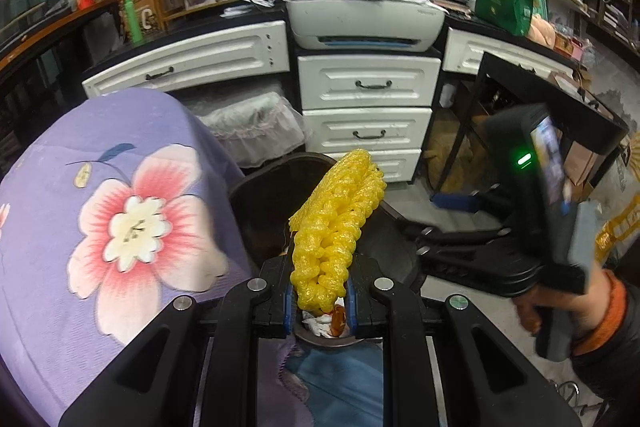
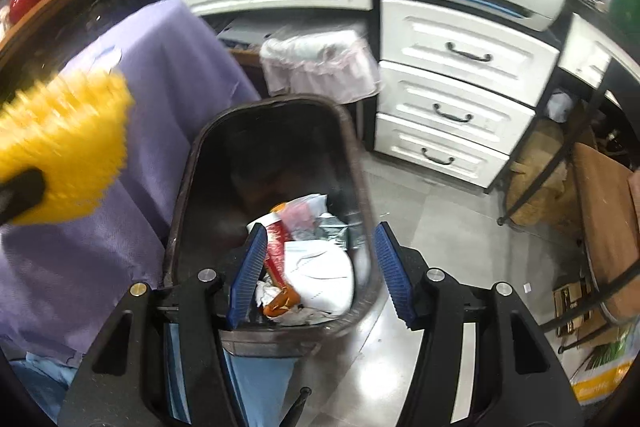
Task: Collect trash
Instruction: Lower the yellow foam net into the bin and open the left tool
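My left gripper (image 1: pixel 320 301) is shut on a yellow foam net sleeve (image 1: pixel 336 223), which stands up from the blue pads over the dark trash bin (image 1: pixel 260 195). The same yellow foam net sleeve (image 2: pixel 68 147) shows blurred at the left of the right wrist view. My right gripper (image 2: pixel 324 275) hangs open above the dark trash bin (image 2: pixel 192 163), nothing between its blue pads (image 2: pixel 250 275). Inside the bin lie crumpled paper, a red-and-white wrapper (image 2: pixel 278 247) and a white mask (image 2: pixel 320 275). The right gripper's body (image 1: pixel 532 211) and a hand appear at the right of the left wrist view.
A bed or seat under a purple flowered cover (image 1: pixel 100 211) sits left of the bin. White drawers (image 1: pixel 366 115) with a printer (image 1: pixel 366 23) on top stand behind. A second bin with a clear liner (image 2: pixel 316 63) is under the desk. A black metal frame (image 2: pixel 560 155) stands at right.
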Available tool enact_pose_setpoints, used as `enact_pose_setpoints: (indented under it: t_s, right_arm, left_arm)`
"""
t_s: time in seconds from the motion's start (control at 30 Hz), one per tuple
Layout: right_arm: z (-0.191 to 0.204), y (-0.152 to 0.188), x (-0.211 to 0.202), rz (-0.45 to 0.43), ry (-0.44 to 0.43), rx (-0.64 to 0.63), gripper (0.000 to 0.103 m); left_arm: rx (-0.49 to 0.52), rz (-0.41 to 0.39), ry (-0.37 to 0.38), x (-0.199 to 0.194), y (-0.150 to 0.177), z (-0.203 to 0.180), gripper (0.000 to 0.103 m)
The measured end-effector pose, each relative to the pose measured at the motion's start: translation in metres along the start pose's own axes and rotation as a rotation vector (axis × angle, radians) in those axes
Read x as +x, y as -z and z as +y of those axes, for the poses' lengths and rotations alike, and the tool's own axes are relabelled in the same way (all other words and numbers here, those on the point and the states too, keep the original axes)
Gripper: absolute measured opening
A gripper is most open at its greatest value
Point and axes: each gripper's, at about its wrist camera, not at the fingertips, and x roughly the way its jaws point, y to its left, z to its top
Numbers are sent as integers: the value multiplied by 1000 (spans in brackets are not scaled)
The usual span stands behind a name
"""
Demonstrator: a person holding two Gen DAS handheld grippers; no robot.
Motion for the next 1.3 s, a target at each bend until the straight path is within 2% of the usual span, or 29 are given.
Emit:
enact_pose_setpoints:
  t_s: [0.43,0.7,0.73,0.8,0.87,0.97,1.1,1.17,1.3]
  right_arm:
    - [-51,21,-52,-63,62,100,57]
    - [-66,26,-62,-74,71,139,57]
    - [-67,26,-63,-75,73,139,57]
    - [-66,26,-65,-78,76,139,57]
    - [-65,27,-69,-82,76,138,57]
    - [-63,26,-73,-89,76,138,57]
    - [-60,26,-82,-107,76,140,58]
    - [-58,26,-89,-127,83,144,71]
    - [-52,25,-103,-152,82,146,71]
  left_arm:
    - [50,106,39,53,4,-26,18]
    - [90,142,5,76,2,-35,20]
    - [92,146,3,77,2,-34,23]
    - [97,150,-7,79,2,-35,36]
    - [103,141,-21,78,2,-36,61]
    - [96,117,-1,69,0,-37,76]
    - [108,88,-5,55,-1,-39,78]
    - [98,72,4,44,0,-38,79]
    - [87,38,1,22,3,-33,80]
